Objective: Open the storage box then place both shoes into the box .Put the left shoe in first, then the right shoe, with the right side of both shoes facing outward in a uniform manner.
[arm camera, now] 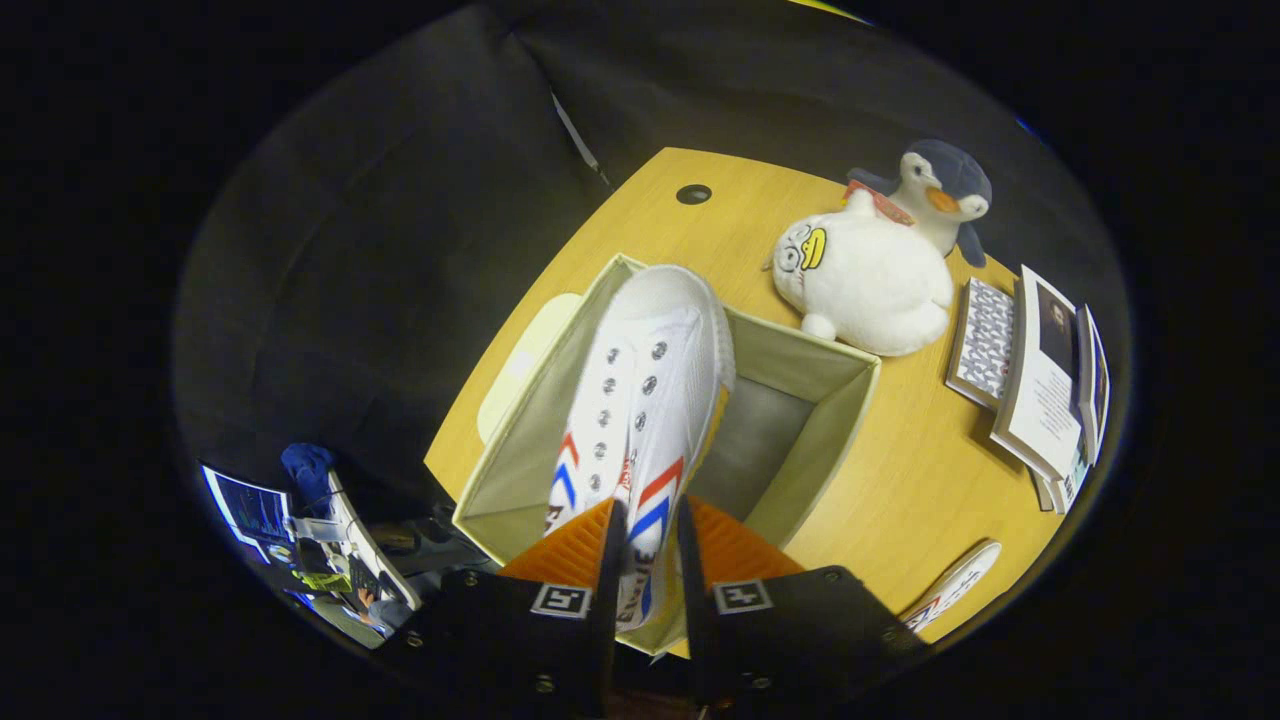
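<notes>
Gripper clamped on the shoe, both fingers pressing the heel end from either side, sole-to-upper pinch so the shoe hangs toe-forward and stays stiff instead of flopping. Held over the open box, toe out toward the far wall, heel near the near wall — lined up lengthwise with the box so it should drop in without catching a rim. Riding toward the left side of the box, probably to leave room alongside for the second one. Laces and eyelets facing the camera, striped side panels visible either side near the fingers; can't tell from here which shoe of the pair this is, or which side ends up facing outward once down. Box already open, lid lying flat on the desk just beside the box's left wall, out of the drop path. Box floor bare on the right half, no shoe in there that can be seen, so likely first shoe, roughly mid-task. Second shoe lying on the desk near the right finger, well apart from the box. Plush duck and plush penguin beyond the box, books off to the right, all clear of the drop. Next: lower until sole seats on the floor, then release; risk is toe snagging the soft far wall and folding it in.
</notes>
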`<action>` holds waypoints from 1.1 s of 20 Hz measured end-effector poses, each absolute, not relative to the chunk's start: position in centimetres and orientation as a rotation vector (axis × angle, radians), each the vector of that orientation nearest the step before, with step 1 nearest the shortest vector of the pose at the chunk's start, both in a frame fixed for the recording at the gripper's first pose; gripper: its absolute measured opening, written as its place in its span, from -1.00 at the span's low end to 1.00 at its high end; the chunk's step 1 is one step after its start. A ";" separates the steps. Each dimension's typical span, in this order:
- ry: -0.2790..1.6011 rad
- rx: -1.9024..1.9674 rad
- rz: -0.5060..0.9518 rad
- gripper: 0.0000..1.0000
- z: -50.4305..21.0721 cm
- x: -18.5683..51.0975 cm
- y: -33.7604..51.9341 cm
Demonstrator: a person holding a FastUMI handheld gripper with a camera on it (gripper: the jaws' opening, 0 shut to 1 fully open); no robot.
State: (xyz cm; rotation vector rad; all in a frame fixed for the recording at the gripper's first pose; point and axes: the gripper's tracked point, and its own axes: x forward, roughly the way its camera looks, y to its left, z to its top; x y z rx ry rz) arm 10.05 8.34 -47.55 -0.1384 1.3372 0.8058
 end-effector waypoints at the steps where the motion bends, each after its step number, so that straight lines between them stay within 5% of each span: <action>1: 1.311 -0.141 0.807 -0.28 -47.3 10.6 8.4; 4: 1.269 -0.125 0.806 0.43 -47.2 11.4 8.5; 22: 1.209 0.070 0.638 0.52 -44.9 12.9 3.6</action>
